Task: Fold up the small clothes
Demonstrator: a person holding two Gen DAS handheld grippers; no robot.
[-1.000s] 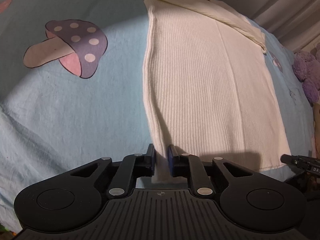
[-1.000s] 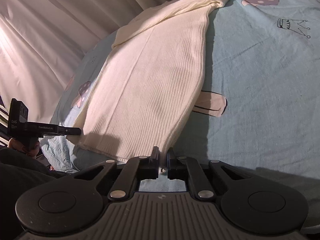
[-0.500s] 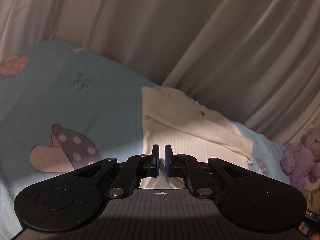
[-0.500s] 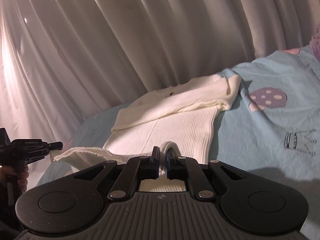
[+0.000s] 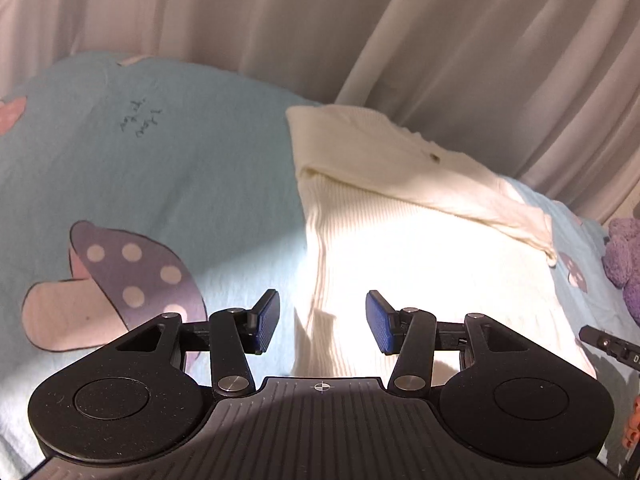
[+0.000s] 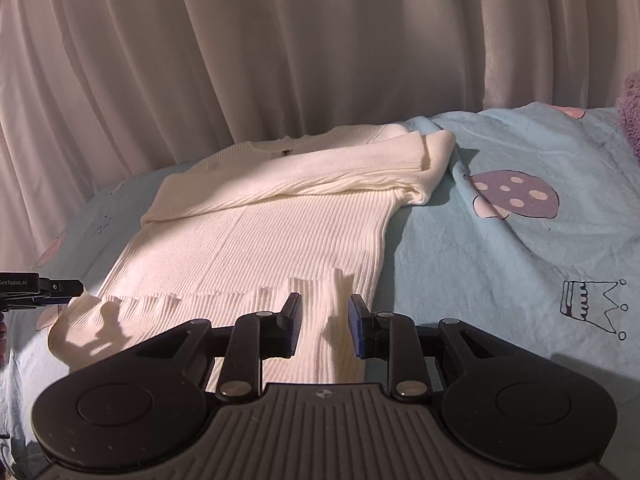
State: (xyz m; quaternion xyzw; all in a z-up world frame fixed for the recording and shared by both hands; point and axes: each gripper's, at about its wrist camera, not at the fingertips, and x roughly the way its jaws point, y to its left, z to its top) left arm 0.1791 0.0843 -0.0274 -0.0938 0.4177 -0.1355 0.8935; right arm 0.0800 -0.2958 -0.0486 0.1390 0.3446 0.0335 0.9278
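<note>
A cream ribbed sweater (image 5: 400,248) lies on the light blue bedsheet (image 5: 180,184), its sleeves folded across the chest. Its bottom hem is folded up over the body, which shows in the right wrist view (image 6: 248,248). My left gripper (image 5: 322,322) is open and empty over the sweater's near left edge. My right gripper (image 6: 323,328) is open and empty over the folded hem's right corner. The left gripper's tip shows at the left edge of the right wrist view (image 6: 48,290).
White curtains (image 6: 280,52) hang behind the bed. A purple plush toy (image 5: 624,256) sits at the right of the bed. The sheet carries a mushroom print (image 5: 120,280) left of the sweater and a crown print (image 6: 592,304) to its right.
Both grippers lifted the bottom hem, carried it up over the sweater's body and opened, letting it go. The hem now lies folded on the body.
</note>
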